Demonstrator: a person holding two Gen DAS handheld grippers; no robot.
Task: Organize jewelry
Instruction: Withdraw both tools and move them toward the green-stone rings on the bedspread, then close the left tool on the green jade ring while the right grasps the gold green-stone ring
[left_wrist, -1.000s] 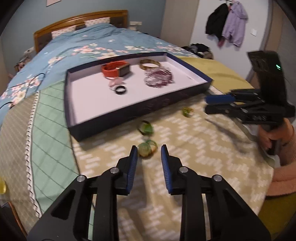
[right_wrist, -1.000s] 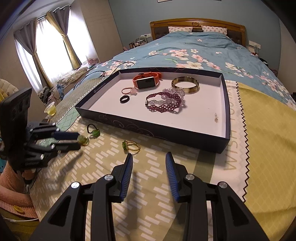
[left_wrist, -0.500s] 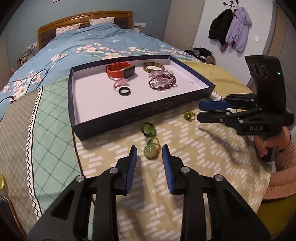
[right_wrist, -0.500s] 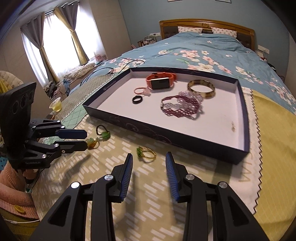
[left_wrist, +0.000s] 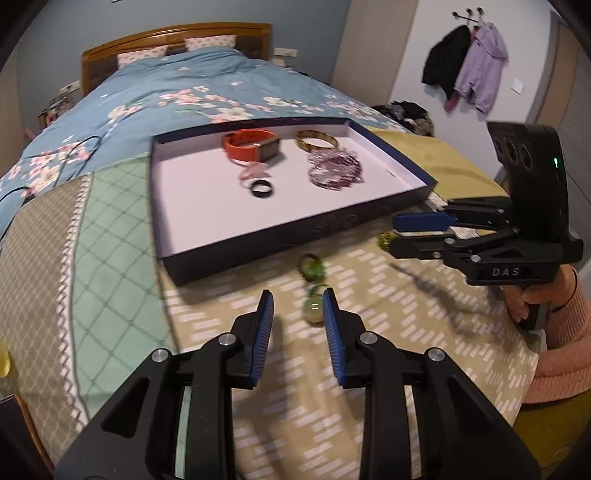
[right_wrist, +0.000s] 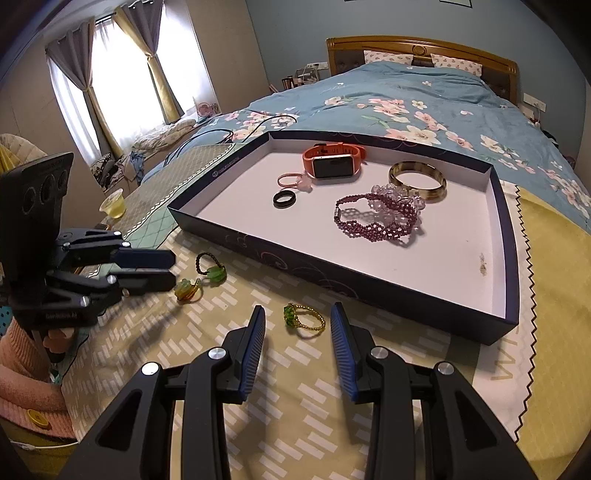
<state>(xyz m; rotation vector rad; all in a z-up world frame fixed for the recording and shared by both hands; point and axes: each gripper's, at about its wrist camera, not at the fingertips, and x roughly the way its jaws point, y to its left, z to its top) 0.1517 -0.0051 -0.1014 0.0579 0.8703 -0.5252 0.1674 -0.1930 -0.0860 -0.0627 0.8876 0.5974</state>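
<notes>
Left gripper (left_wrist: 298, 308): jaws apart, my yellow-green bead ring (left_wrist: 313, 308) between its tips, unclamped.
Handling: light, small, slippery; I'd pinch the bead.
Right gripper (right_wrist: 297, 324): jaws apart, empty.

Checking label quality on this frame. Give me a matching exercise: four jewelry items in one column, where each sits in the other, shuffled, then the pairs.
Items
1. orange watch
2. black ring
3. gold ring with green beads
4. yellow-green bead ring

Places
A. on the cloth, just ahead of the left hand-held gripper
B. in the box, nearer its front wall, by the pink ring
C. in the box, at the back
D. on the cloth, between the right hand-held gripper's open fingers

Pairs: 1-C, 2-B, 3-D, 4-A
</notes>
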